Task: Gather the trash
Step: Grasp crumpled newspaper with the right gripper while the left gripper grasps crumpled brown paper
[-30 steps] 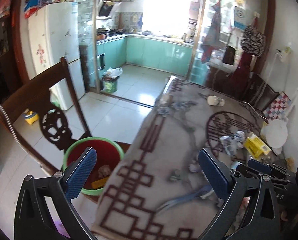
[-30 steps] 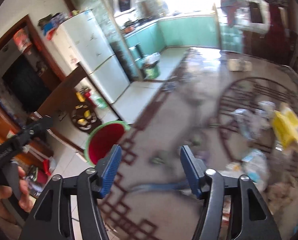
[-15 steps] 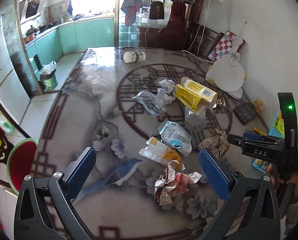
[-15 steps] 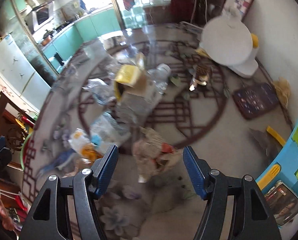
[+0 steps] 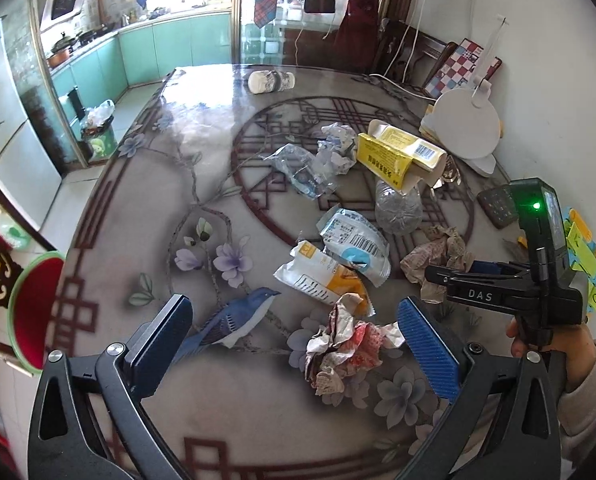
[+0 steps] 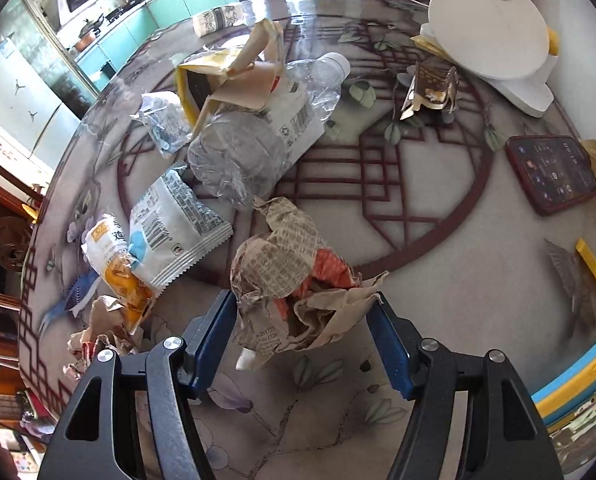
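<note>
Trash is scattered all over the patterned table. Right gripper has its jaws apart around a crumpled newspaper ball, not squeezing. Left gripper hangs wide open above a crumpled wrapper.

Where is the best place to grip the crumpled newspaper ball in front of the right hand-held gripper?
Probably across the crumpled newspaper ball at its widest middle, coming from above. The right hand-held gripper is open with a finger on each side, and the loose folds should compress.
</note>
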The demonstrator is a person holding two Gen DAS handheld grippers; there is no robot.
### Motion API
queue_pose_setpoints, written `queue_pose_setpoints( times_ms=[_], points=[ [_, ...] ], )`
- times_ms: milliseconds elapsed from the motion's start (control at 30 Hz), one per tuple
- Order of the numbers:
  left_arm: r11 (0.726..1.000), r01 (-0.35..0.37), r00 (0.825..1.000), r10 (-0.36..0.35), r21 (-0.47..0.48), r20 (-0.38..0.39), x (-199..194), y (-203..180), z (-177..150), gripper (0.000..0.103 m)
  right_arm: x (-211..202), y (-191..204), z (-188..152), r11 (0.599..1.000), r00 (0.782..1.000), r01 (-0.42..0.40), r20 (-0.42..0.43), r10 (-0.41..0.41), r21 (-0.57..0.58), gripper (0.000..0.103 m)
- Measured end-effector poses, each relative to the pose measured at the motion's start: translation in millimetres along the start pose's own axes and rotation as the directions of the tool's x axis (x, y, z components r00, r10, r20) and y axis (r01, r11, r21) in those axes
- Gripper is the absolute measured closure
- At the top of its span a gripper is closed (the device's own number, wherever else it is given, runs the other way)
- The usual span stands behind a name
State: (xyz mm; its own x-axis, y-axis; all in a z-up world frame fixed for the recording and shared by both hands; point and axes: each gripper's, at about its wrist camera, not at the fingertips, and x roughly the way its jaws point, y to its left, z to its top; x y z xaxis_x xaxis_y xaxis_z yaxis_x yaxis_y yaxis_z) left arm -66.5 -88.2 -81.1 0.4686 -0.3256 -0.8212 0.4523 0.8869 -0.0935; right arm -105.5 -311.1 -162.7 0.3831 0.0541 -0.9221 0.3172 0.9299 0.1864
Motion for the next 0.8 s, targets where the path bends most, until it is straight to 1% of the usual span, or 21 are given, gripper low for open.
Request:
queue_pose_setpoints(
  times_ms=[33, 67, 167, 233, 433, 600, 800],
  points=[
    [1.000, -0.003, 1.000, 0.003, 0.000, -0.003, 1, 1, 0, 0.000, 0, 2, 0, 1.000, 1.000, -0.004, 0.002, 0.004, -0.001, 0.042],
    [1.000, -0.004, 1.000, 0.004, -0.001, -0.005, 2, 2, 0, 0.000, -1, 3, 0, 1.000, 1.000, -0.005, 0.007, 0.005, -0.002, 0.049],
    [1.000, -0.001, 1.000, 0.001, 0.002, -0.022, 9, 3, -1, 0.000, -6, 5, 2, 1.000, 0.999, -0.019, 0.033, 0.019, -0.008, 0.057],
    [1.000, -0.002, 0.999, 0.002, 0.013, -0.035, 13, 2, -4, 0.000, -13, 7, 5, 1.000, 0.998, -0.025, 0.053, 0.025, -0.014, 0.059],
    [0.998, 0.048, 0.997, -0.045, 0.046, -0.065, 24, -5, -18, 0.000, -40, 11, 10, 0.999, 0.992, -0.045, 0.115, 0.048, -0.027, 0.060],
    [0.996, 0.071, 0.992, -0.064, 0.057, -0.112, 41, -11, -24, 0.000, -56, 9, 11, 0.998, 0.988, -0.061, 0.143, 0.062, -0.009, 0.060],
    [0.993, 0.080, 0.990, -0.069, 0.084, -0.121, 49, -15, -27, 0.000, -73, 15, 12, 0.997, 0.984, -0.075, 0.165, 0.074, -0.002, 0.060]
  ],
)
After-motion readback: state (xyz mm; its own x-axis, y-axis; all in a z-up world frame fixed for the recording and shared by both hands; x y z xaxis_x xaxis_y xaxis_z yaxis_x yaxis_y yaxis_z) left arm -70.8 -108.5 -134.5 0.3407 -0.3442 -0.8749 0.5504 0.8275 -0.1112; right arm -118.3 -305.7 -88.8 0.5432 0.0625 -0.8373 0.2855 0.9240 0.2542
